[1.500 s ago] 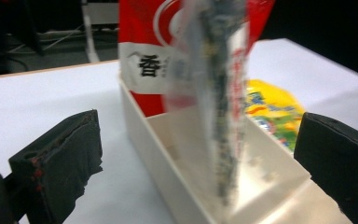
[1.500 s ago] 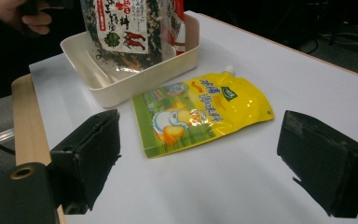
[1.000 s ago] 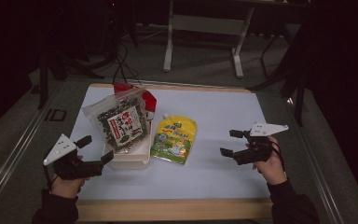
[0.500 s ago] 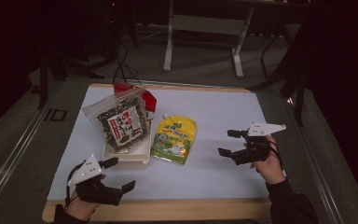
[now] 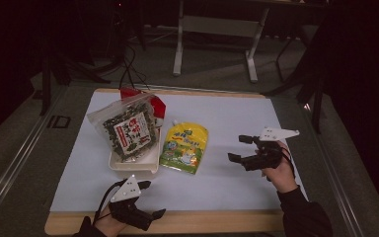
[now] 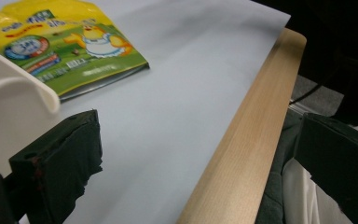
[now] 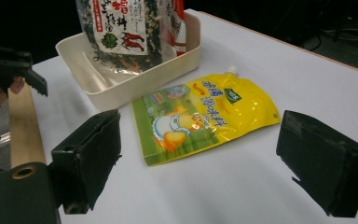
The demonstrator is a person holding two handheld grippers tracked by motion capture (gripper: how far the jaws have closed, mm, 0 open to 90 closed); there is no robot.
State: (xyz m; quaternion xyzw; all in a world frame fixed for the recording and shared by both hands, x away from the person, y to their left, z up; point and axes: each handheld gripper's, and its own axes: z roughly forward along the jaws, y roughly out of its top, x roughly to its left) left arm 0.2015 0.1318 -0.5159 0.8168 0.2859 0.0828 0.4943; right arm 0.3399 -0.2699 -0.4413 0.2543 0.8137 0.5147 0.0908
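While the yellow pouch (image 5: 184,147) lies flat on the white table sheet (image 5: 237,118), just beside the white tray (image 5: 134,166) holding a seaweed bag (image 5: 126,129), the right gripper (image 5: 241,148) hovers near it with jaws spread wide and empty, and the left gripper (image 5: 152,199) stays wide apart at the wooden table edge (image 5: 217,221).

left gripper (image 5: 150,200): black, grey plate | right gripper (image 5: 241,148): black | dark sleeves

The left gripper (image 6: 196,163) is hovering low with its black jaws standing wide apart over the pale table sheet (image 6: 168,107) and wooden table edge (image 6: 242,135), while the yellow pouch (image 6: 65,46) is lying flat just beyond the white tray's rim (image 6: 23,88) at left.
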